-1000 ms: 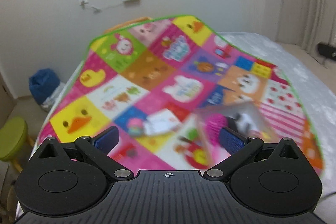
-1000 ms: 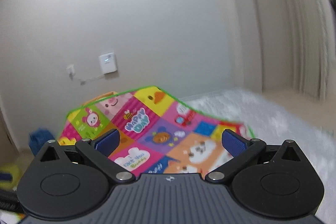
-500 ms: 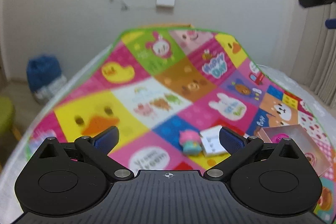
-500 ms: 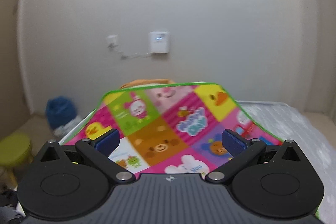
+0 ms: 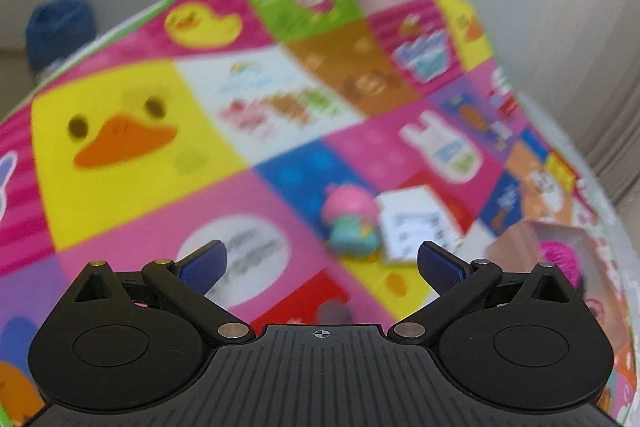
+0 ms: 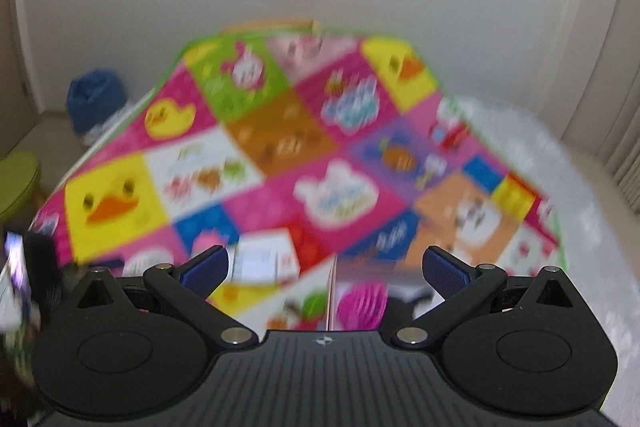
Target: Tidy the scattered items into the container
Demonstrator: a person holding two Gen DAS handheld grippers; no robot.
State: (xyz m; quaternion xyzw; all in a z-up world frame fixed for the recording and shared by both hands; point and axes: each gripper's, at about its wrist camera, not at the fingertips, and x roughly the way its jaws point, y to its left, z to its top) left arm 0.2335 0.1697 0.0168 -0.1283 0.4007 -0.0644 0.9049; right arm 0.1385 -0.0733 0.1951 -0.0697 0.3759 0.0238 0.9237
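Both the left claw (image 5: 320, 263) and the right claw (image 6: 325, 263) gaped wide and empty; the left should straddle the small pink-and-teal squishy toy (image 5: 351, 224) squarely before closing.

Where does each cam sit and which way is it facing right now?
Left wrist: on the left tongs, looking forward and down at the play mat, pink toy and white card; its own open blue fingers show.
Right wrist: on the right tongs, facing the wall over the mat, above the clear box; own fingers show.
Shared: mat, toy, card, box, all blurred.
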